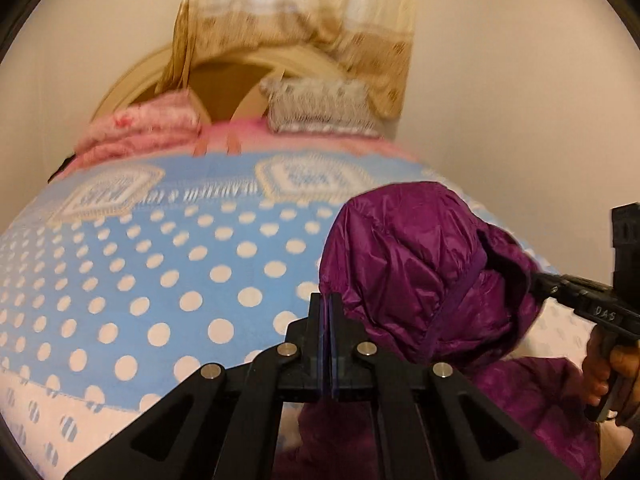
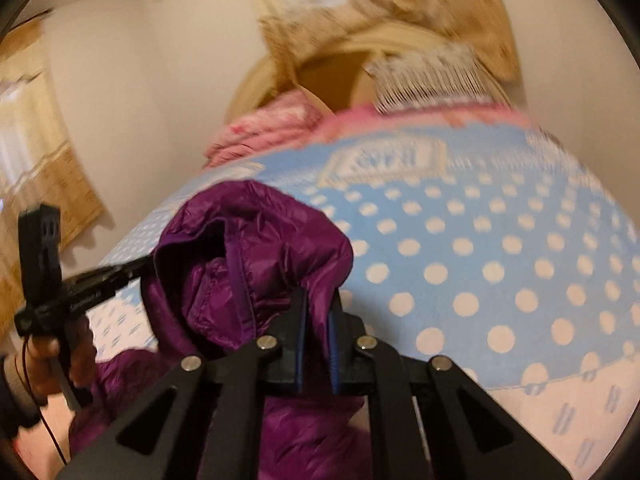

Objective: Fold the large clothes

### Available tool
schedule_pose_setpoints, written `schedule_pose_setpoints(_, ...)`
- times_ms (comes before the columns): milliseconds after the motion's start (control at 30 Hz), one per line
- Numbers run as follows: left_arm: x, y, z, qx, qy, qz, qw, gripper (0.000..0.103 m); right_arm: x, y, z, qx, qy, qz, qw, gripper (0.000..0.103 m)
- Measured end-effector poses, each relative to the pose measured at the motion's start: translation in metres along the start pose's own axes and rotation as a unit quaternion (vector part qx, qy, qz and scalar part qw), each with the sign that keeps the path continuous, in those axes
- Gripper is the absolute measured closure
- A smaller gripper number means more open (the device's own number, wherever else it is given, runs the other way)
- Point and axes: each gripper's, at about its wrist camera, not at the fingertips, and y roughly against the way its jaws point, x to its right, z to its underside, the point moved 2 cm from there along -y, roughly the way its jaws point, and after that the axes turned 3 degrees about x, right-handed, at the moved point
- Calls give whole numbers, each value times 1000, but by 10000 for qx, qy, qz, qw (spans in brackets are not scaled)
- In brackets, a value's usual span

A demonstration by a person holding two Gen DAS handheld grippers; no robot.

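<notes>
Bed fills the background in both views: blue bedspread [image 1: 168,264] with white polka dots, pink trim at the far edge, pale walls around it.

Left wrist view:
- Far end: a pink folded blanket [image 1: 140,128], a grey patterned pillow [image 1: 320,110], a curved wooden headboard [image 1: 224,84], and a beige curtain [image 1: 304,12] hanging above. All a bit blurred.
- Purple puffer jacket [image 1: 412,264] is lifted off the bedspread at right of centre, hood bunched on top, the rest hanging down toward the bottom edge.
- Left gripper [image 1: 330,312]: jaws pressed together, a thin edge of the jacket's fabric pinched between the tips at the hood's lower left.
- Right gripper [image 1: 540,280] comes in from the right edge with a hand [image 1: 608,364] on its handle. Its tips are buried in the jacket's fabric; jaw state is not readable from this side.

Right wrist view:
- Same bedspread [image 2: 480,264], blanket [image 2: 264,124], pillow [image 2: 432,76] and headboard [image 2: 256,80], heavier blur. A second curtain [image 2: 44,152] shows on the far left wall.
- Jacket [image 2: 256,248] hangs at left of centre, hood opening facing the camera.
- Right gripper [image 2: 318,308]: jaws nearly together, clamped on a fold of the jacket at the hood's lower right edge.
- Left gripper [image 2: 138,266] enters from the left, held by a hand [image 2: 52,356], tips at the jacket's left edge; state not visible from here.
</notes>
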Motion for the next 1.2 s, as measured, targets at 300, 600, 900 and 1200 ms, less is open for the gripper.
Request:
schedule_pose_setpoints(300, 32, 90, 62, 283, -690, 498, 9960, 102, -27, 57, 59, -203, 670, -15, 9975, 90)
schedule_pose_setpoints(600, 43, 129, 120, -408, -1162, 490, 9912, 101, -7, 87, 100, -1206, 453, 90, 9916, 50)
schedule_pose_setpoints(900, 25, 121, 105, -417, 129, 106, 9990, 14, -29, 75, 95, -1373, -1129, -133, 9840, 27)
schedule_pose_setpoints(1200, 37, 69, 111, -1226, 1069, 60, 9867, 16, -15, 41, 115, -1520, -2259, -226, 9619, 44)
